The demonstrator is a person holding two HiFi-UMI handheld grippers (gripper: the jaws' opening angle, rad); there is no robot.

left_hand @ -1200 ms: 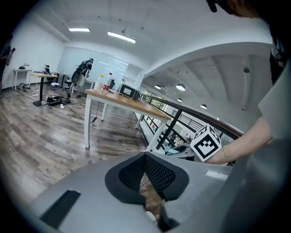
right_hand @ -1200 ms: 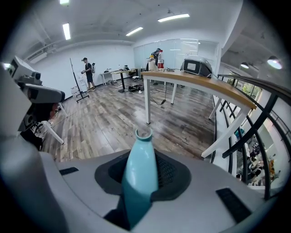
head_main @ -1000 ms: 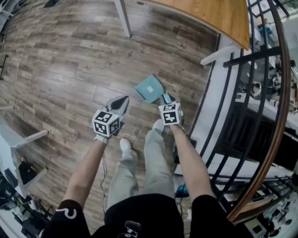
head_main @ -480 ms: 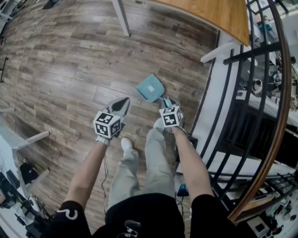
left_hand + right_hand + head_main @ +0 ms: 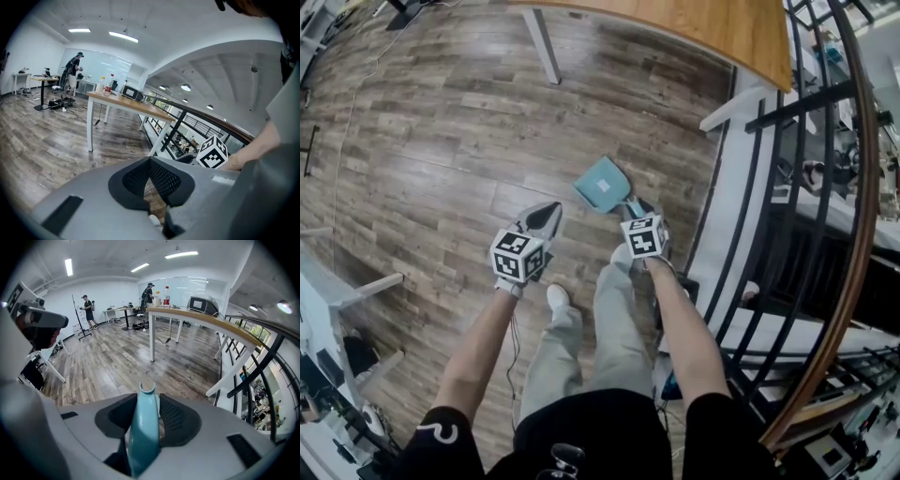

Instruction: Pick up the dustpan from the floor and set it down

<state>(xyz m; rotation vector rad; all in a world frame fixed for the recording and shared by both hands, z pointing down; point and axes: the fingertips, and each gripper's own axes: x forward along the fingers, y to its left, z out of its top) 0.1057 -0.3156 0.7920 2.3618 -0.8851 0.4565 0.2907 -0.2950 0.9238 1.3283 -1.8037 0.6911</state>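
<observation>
Right gripper (image 5: pixel 633 204) jaws opening, dustpan (image 5: pixel 602 184) handle between them, frame center. Left gripper (image 5: pixel 547 216) clenched, empty.

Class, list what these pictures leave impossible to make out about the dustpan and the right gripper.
- Dustpan handle, head view: mostly covered by the right gripper, whose fingers are opening with the handle between them.
- Dustpan's pan, right gripper view: cut off behind the gripper's own body.
- White label on the pan, head view: too small to read.
</observation>
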